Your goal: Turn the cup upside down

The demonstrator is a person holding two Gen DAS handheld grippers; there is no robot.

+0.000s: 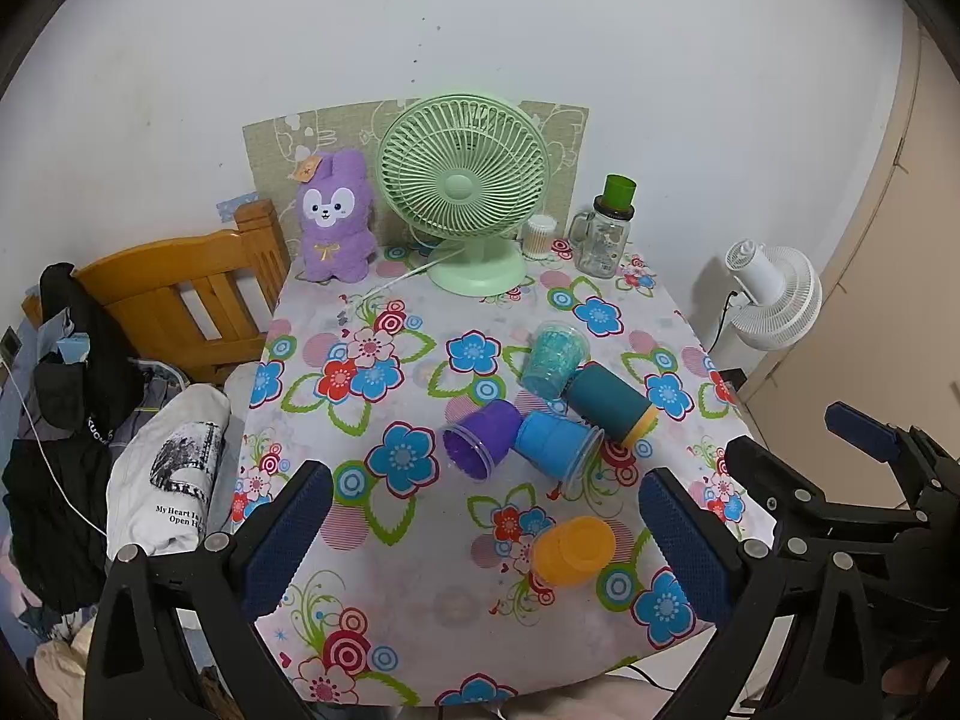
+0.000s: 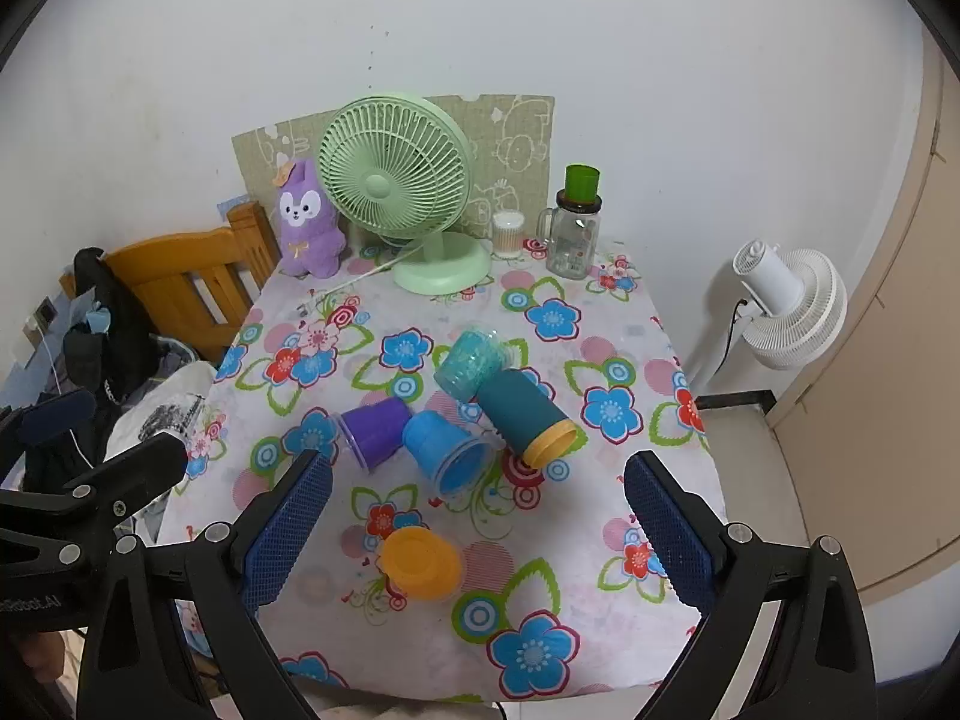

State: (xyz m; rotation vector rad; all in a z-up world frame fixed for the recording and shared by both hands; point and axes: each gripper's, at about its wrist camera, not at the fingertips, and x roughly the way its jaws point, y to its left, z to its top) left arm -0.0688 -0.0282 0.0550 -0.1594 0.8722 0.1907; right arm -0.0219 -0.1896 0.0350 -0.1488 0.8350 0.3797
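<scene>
Several plastic cups lie on the flowered tablecloth [image 1: 372,570]. An orange cup [image 1: 573,551] [image 2: 420,563] stands upside down nearest me. A purple cup [image 1: 483,437] [image 2: 372,432], a blue cup [image 1: 555,441] [image 2: 447,450], a dark teal cup with a yellow rim [image 1: 612,402] [image 2: 525,417] and a clear teal glitter cup [image 1: 552,357] [image 2: 471,363] lie on their sides in a cluster. My left gripper [image 1: 486,546] is open and empty above the near table edge. My right gripper [image 2: 480,537] is open and empty, with the orange cup between its fingers in view.
A green desk fan [image 1: 465,192], a purple plush rabbit [image 1: 333,216], a cotton swab jar [image 1: 538,237] and a glass mug with a green lid [image 1: 606,228] stand at the table's back. A wooden chair [image 1: 180,294] with clothes is left; a white fan [image 1: 774,294] is right.
</scene>
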